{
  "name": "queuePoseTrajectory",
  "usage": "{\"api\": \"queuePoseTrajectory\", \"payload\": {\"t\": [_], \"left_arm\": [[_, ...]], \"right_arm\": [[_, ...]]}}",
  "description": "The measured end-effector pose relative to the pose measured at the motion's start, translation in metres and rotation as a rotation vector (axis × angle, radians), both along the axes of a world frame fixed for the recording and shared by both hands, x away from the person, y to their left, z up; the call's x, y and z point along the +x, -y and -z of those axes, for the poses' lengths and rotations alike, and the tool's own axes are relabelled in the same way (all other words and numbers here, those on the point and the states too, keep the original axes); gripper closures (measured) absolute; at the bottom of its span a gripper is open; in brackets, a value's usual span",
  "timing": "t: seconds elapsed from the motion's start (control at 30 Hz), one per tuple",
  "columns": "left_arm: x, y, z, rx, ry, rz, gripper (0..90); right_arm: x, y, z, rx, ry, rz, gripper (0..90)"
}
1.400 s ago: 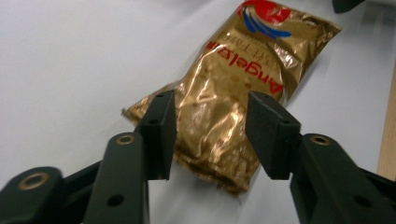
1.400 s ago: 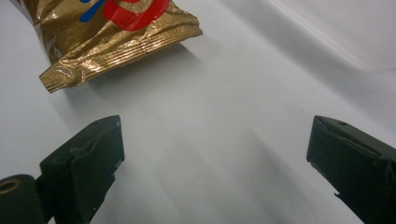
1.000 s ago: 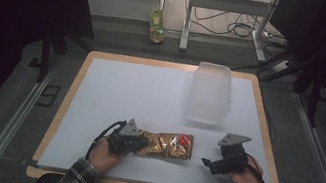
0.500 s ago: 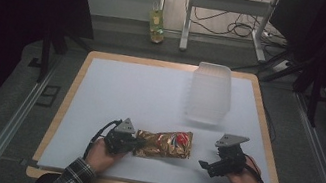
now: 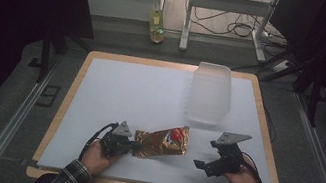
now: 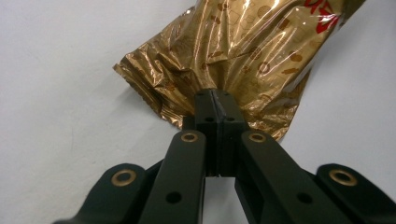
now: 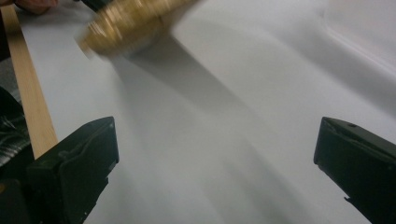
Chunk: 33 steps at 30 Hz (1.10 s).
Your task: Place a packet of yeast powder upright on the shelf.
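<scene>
Jaws of your left gripper (image 5: 132, 145), at the lower left of the high view, were clenched on the crimped end of the gold snack bag (image 5: 163, 141). That bag lay in the lower middle of the frame, on the white sheet (image 5: 140, 92), its far end tilted up to the right. Further right, your right gripper (image 5: 202, 167) had just been opening, and its jaws stood wide apart with nothing between them. In the upper right stood a clear plastic container (image 5: 210, 93), well apart from the bag.

clear plastic tub (image 5: 210, 92), white table sheet (image 5: 140, 92)
</scene>
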<state>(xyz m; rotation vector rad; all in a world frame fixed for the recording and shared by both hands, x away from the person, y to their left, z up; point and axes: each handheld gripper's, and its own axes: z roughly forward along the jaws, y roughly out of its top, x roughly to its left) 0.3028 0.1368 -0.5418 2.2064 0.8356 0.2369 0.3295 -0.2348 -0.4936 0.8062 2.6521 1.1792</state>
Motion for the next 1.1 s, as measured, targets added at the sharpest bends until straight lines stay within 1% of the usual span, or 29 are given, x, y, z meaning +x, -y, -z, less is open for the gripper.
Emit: {"api": "queuePoseTrajectory", "payload": {"t": [0.07,0.1,0.13,0.2,0.3,0.33,0.37,0.4,0.43,0.53,0.6,0.63,0.67,0.73,0.77,0.83,0.9,0.97,1.03,1.1], "left_arm": [[0.0,-0.001,0.001,-0.012,-0.002,-0.003,89.8],[0.0,-0.002,0.001,-0.015,-0.005,-0.002,89.8],[0.0,-0.002,0.001,-0.014,-0.001,-0.001,89.8],[0.0,-0.001,0.001,-0.015,0.001,-0.002,89.8],[0.0,-0.002,0.002,-0.027,-0.001,-0.005,89.7],[0.0,-0.002,0.002,-0.031,-0.004,-0.007,89.7],[0.0,-0.003,0.002,-0.032,-0.003,-0.007,89.7],[-0.001,-0.002,0.003,-0.034,0.0,-0.008,89.7],[-0.001,-0.003,0.002,-0.025,0.004,-0.004,89.7],[-0.001,-0.003,0.003,-0.031,0.001,-0.006,89.7],[-0.001,-0.003,0.003,-0.029,0.003,-0.006,89.7],[-0.001,-0.003,0.003,-0.029,0.003,-0.007,89.7],[-0.001,-0.003,0.003,-0.029,0.004,-0.007,89.7],[-0.001,-0.003,0.003,-0.031,0.001,-0.007,89.7],[-0.001,-0.003,0.003,-0.029,0.003,-0.005,89.8],[0.0,-0.004,0.003,-0.033,0.001,-0.003,89.8],[0.0,-0.004,0.003,-0.035,-0.001,-0.002,89.7],[0.0,-0.003,0.003,-0.035,-0.002,-0.003,89.7],[0.0,-0.004,0.003,-0.032,0.002,0.0,89.7],[0.0,-0.003,0.003,-0.03,0.003,0.0,89.7]], "right_arm": [[0.001,-0.003,-0.001,0.007,-0.013,0.007,0.2],[0.001,-0.005,-0.001,0.019,-0.035,0.009,0.3],[0.001,-0.005,-0.001,0.019,-0.035,0.009,0.3],[0.002,-0.009,-0.001,0.034,-0.063,0.005,0.3],[0.003,-0.017,-0.003,0.034,-0.088,-0.008,0.3],[0.004,-0.023,-0.005,0.034,-0.088,-0.012,1.2],[0.004,-0.023,-0.005,0.034,-0.088,-0.012,1.2],[0.004,-0.025,-0.006,0.027,-0.077,-0.009,1.8],[0.004,-0.032,-0.007,0.003,-0.072,-0.014,2.0],[0.004,-0.036,-0.007,-0.007,-0.067,-0.014,2.3],[0.006,-0.04,-0.008,-0.015,-0.091,-0.019,2.2],[0.008,-0.043,-0.008,-0.006,-0.116,-0.013,2.2],[0.008,-0.043,-0.008,-0.006,-0.116,-0.013,2.2],[0.012,-0.046,-0.009,0.018,-0.15,-0.012,2.2],[0.013,-0.049,-0.009,0.026,-0.148,-0.015,2.2],[0.015,-0.054,-0.01,0.021,-0.155,-0.019,2.2],[0.017,-0.059,-0.009,0.018,-0.172,-0.021,2.2],[0.02,-0.066,-0.009,0.023,-0.204,-0.018,2.1],[0.023,-0.072,-0.006,0.015,-0.231,-0.013,2.9],[0.024,-0.074,-0.006,0.008,-0.237,-0.009,4.0]]}}
